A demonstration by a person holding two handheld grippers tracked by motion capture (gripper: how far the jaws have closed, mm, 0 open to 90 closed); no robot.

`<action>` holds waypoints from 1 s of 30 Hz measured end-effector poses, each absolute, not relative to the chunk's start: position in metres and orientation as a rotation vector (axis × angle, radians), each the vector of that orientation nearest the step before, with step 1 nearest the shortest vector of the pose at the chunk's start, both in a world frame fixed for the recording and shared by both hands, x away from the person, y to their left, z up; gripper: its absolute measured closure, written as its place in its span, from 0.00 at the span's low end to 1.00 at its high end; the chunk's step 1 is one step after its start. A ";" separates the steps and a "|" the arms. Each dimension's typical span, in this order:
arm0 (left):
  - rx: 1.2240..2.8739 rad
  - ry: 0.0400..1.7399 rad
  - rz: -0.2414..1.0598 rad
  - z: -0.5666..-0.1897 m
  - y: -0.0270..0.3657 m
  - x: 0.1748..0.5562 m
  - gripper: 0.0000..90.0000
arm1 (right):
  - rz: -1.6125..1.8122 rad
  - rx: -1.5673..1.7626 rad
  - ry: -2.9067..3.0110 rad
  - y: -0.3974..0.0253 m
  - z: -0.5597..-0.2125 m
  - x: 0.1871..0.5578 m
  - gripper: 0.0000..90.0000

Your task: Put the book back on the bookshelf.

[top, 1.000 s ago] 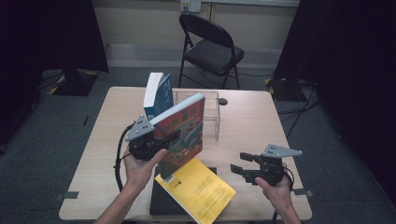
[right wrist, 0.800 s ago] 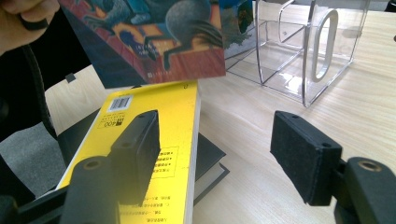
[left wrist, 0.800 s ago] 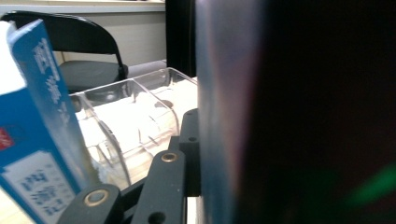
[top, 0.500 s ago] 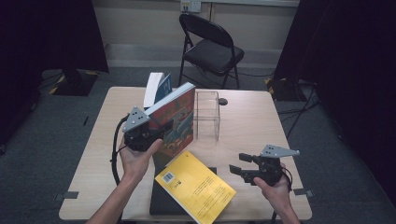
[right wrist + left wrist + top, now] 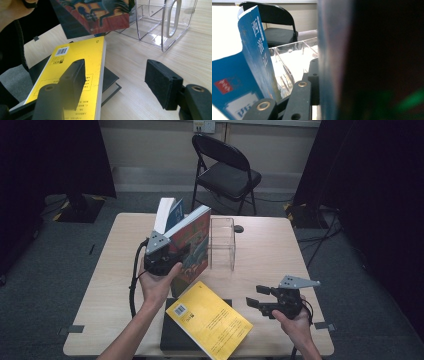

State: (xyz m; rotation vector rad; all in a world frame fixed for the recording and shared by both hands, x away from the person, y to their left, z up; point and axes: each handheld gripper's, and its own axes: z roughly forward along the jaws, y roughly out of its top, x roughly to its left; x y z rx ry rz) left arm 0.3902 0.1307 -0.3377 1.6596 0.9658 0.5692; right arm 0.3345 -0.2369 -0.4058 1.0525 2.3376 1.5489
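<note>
Fingers of your left gripper clamp the colourful book above the desk, beside the clear rack; right gripper fingers apart near the yellow book.

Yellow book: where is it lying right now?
In the high view the yellow book lies at the table's near edge, on top of a black book, between the two hands, just below the colourful book held in the left gripper.
</note>
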 end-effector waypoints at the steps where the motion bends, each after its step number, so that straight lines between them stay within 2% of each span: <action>1: 1.653 0.966 0.572 -0.338 0.130 0.392 0.83 | 1.549 1.058 2.339 -0.237 -0.406 0.334 0.36; 13: 1.630 1.007 0.616 -0.347 0.122 0.407 0.83 | 1.541 1.035 2.374 -0.234 -0.408 0.332 0.36; 17: 1.668 1.002 0.653 -0.349 0.115 0.413 0.83 | 1.541 1.031 2.380 -0.233 -0.408 0.332 0.36; 30: 1.607 1.079 0.683 -0.362 0.108 0.427 0.83 | 1.545 1.040 2.354 -0.236 -0.408 0.331 0.36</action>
